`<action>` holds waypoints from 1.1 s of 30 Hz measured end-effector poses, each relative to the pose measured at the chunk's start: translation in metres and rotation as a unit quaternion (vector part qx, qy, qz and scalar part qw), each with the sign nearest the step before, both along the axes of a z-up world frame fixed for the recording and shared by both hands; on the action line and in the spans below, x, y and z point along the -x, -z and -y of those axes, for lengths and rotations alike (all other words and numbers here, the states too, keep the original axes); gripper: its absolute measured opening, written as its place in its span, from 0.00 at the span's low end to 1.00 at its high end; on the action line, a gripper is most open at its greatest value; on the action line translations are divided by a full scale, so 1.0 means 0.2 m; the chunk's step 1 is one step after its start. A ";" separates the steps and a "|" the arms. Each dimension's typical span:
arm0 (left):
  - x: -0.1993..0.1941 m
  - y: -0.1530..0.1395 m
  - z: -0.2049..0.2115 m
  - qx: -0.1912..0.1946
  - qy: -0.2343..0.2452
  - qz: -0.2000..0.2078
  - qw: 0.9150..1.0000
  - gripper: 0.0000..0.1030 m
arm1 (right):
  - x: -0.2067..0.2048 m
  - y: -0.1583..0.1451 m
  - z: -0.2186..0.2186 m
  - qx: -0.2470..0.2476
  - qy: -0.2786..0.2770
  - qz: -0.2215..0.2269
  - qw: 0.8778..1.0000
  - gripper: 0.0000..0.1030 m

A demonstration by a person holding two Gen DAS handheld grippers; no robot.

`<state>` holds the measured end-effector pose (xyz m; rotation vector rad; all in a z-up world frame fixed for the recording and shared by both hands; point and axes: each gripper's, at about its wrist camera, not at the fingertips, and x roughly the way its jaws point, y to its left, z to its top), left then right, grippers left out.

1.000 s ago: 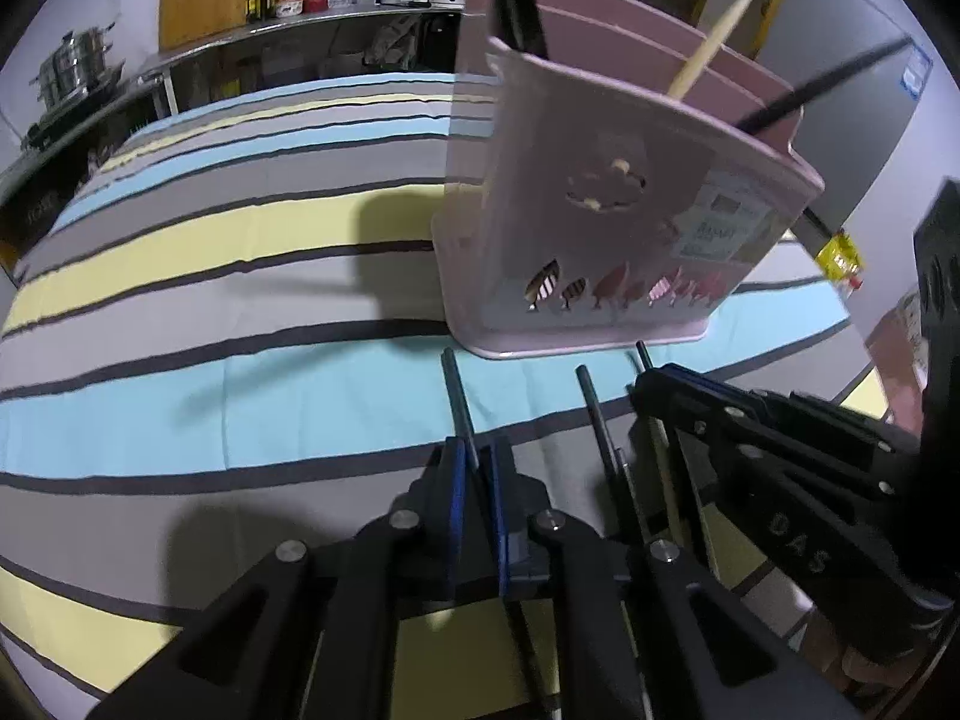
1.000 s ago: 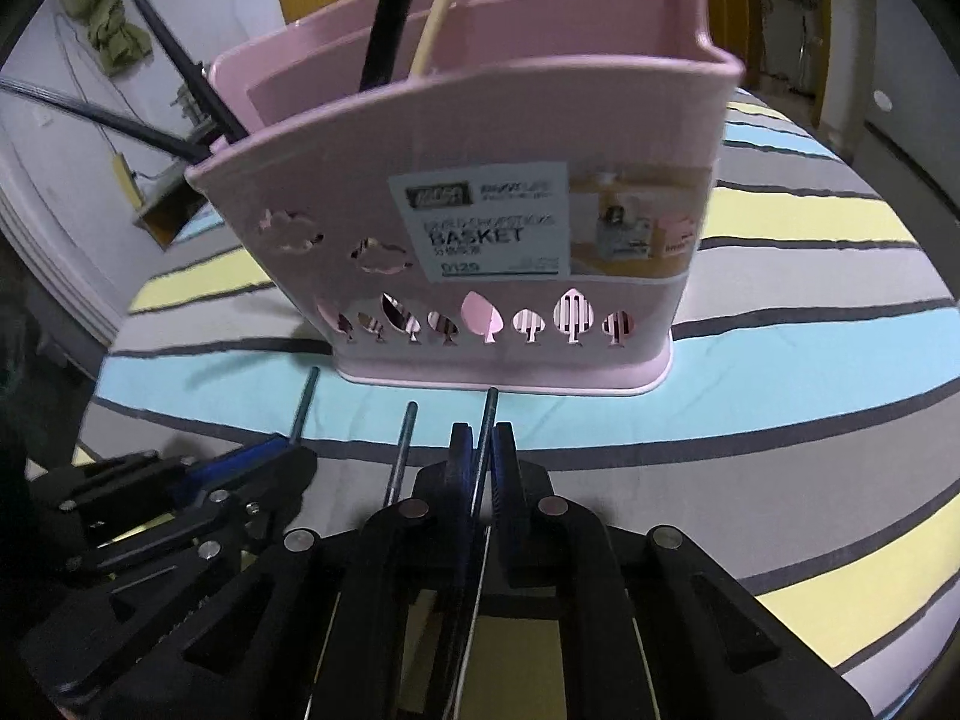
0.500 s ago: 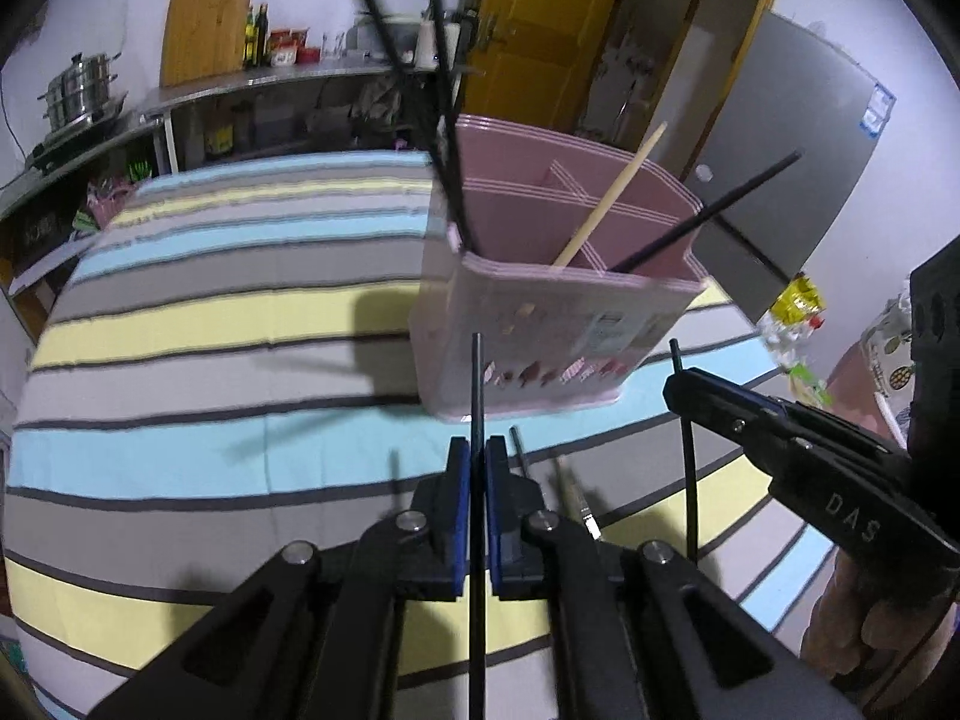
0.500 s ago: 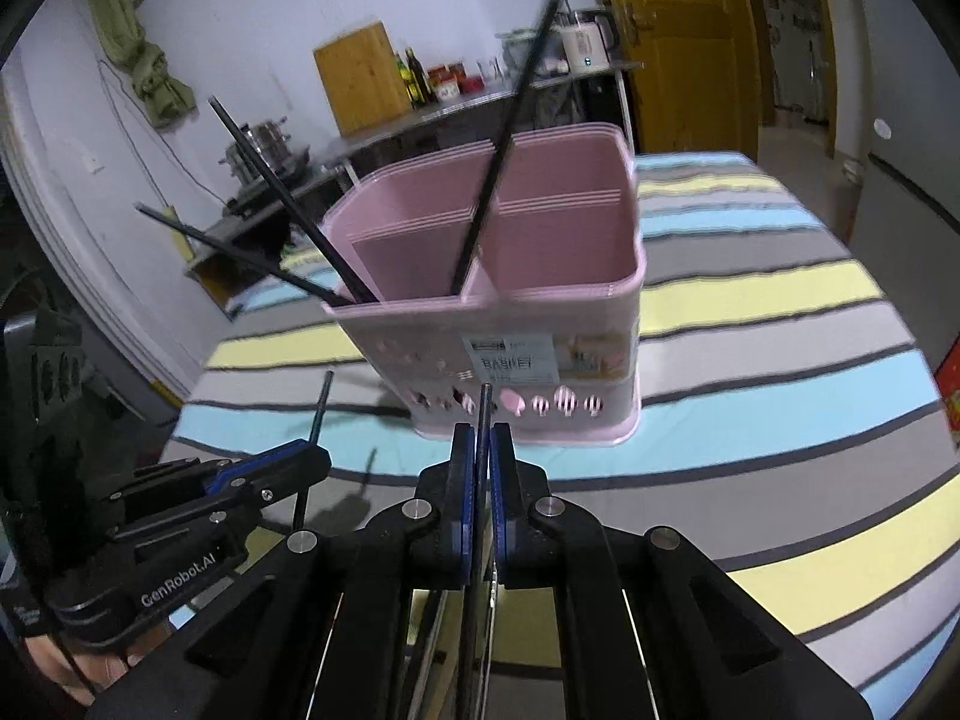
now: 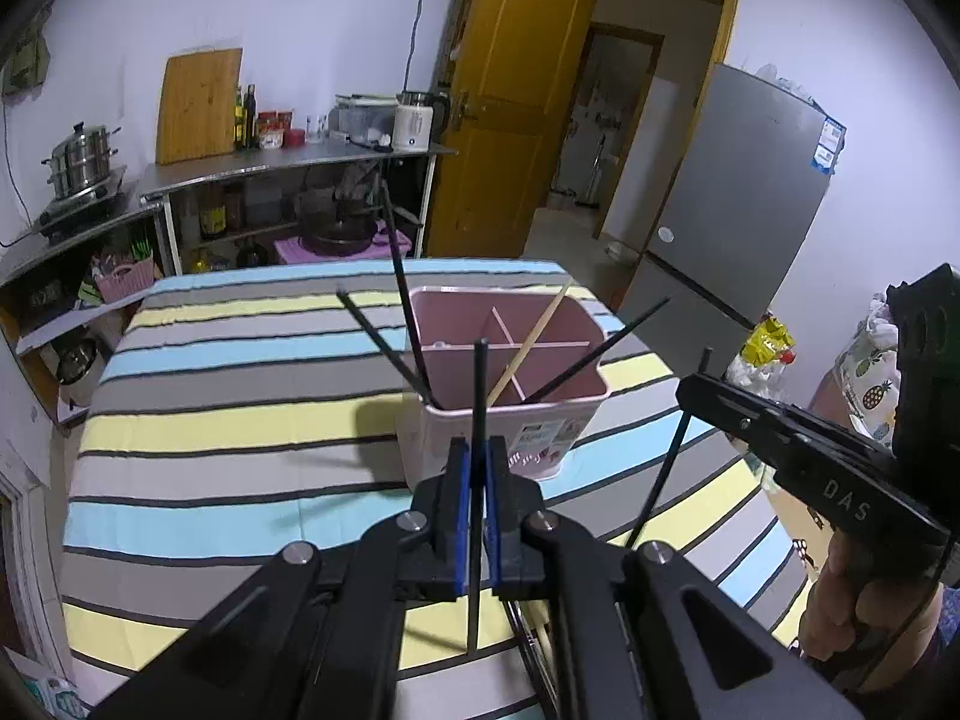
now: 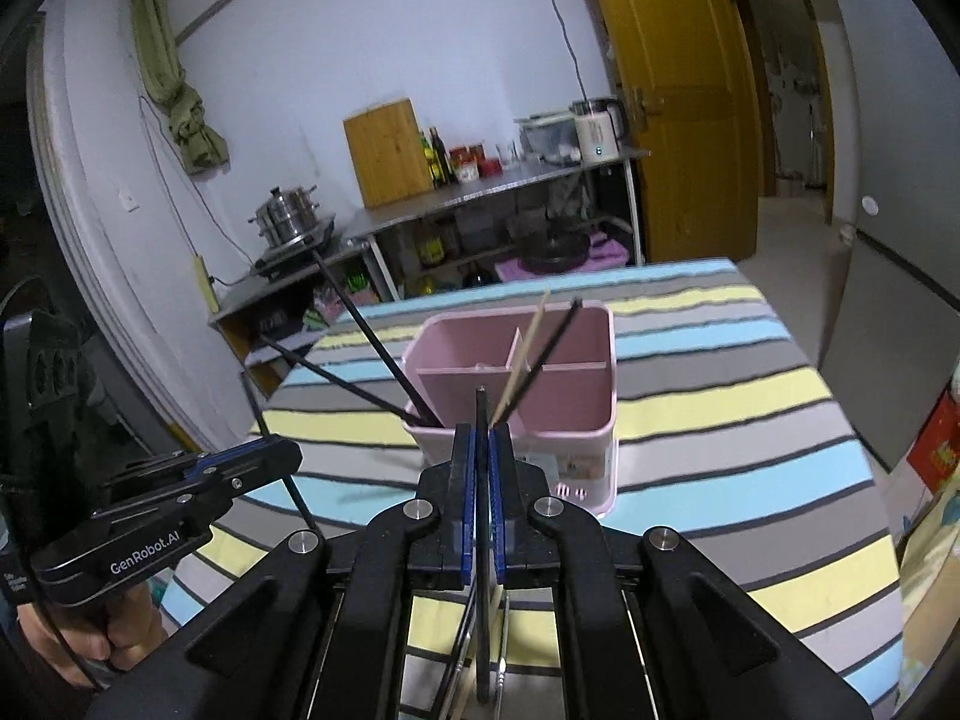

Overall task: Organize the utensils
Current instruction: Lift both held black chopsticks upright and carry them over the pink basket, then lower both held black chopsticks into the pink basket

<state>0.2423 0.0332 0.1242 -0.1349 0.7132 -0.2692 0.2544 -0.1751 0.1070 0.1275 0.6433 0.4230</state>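
Chopsticks fill both of your tools: the left tool point(image 5: 474, 474) is pressed together on a black chopstick point(image 5: 478, 396) whose long axis stands nearly upright, its tip pointing up and away over the near rim of the pink basket point(image 5: 540, 444), while its lower end hangs below the pads toward the striped cloth. Your right tool point(image 6: 482, 462) likewise pinches a second black chopstick point(image 6: 481, 414), upright along the tool's midline, tip toward the basket point(image 6: 591, 450). In the left view that right tool point(image 5: 699, 387) sits at the right with its stick slanting down to the left. Inside the basket, which has cross dividers, three black sticks and one pale wooden chopstick point(image 5: 531, 342) lean outward at different angles. The basket stands on the surface point(image 5: 228, 420), covered in grey, blue and yellow stripes. Beyond it are a steel shelf unit point(image 5: 300, 156) with bottles and a kettle, a yellow door point(image 5: 510, 120), and a grey fridge point(image 5: 738, 198).
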 end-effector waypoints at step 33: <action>0.23 -0.02 0.01 -0.022 0.019 -0.024 0.999 0.05 | 0.27 -0.08 0.12 0.017 -0.004 0.006 1.000 0.04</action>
